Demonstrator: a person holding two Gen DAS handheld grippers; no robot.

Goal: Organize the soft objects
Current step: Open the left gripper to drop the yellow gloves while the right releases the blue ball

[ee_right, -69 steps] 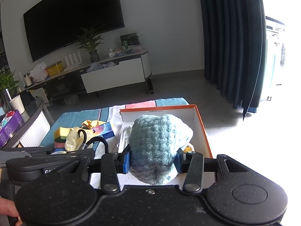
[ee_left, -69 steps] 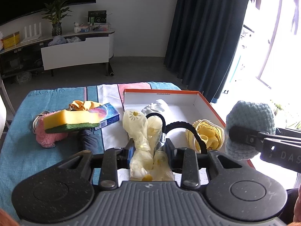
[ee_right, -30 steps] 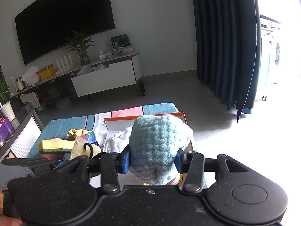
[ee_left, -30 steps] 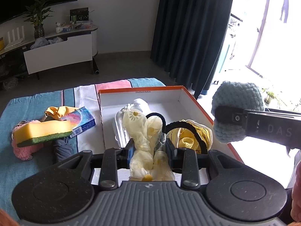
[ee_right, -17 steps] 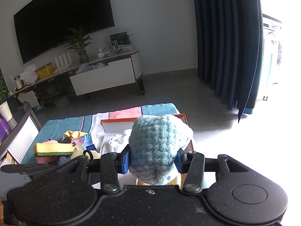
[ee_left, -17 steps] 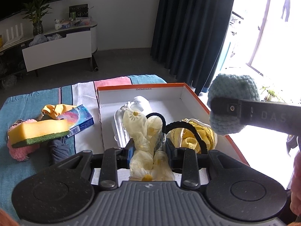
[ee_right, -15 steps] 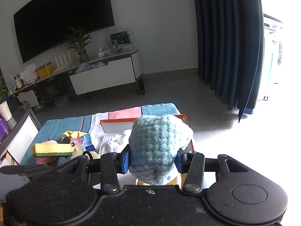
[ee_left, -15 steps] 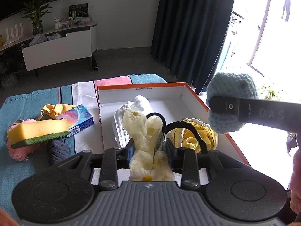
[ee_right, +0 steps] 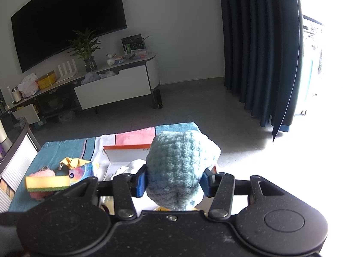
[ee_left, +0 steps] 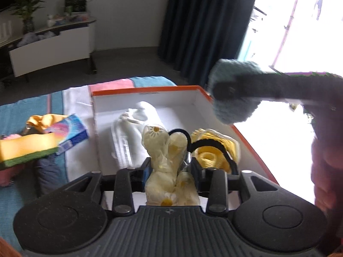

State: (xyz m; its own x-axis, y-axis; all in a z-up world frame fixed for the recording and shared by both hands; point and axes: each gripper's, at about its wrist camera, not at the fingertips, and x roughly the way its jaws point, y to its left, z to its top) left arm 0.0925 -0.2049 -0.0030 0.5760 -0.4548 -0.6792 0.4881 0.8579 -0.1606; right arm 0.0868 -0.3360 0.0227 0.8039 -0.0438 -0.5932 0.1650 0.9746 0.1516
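Note:
My left gripper is shut on a pale yellow daisy-print cloth bundle with a black elastic band, held over the near end of the white orange-rimmed box. My right gripper is shut on a light blue crocheted ball, held above the box's right rim; the ball also shows in the left wrist view. In the box lie a white soft item and a yellow knitted piece.
On the striped cloth left of the box lie a yellow-green sponge, a colourful small carton, a yellow fabric piece, a pink fluffy item and a dark blue cloth. A TV cabinet and dark curtains stand beyond.
The right gripper with the blue ball has moved left and forward, over the box's right rim. The left gripper has stayed shut on the daisy bundle and shifted slightly toward the box.

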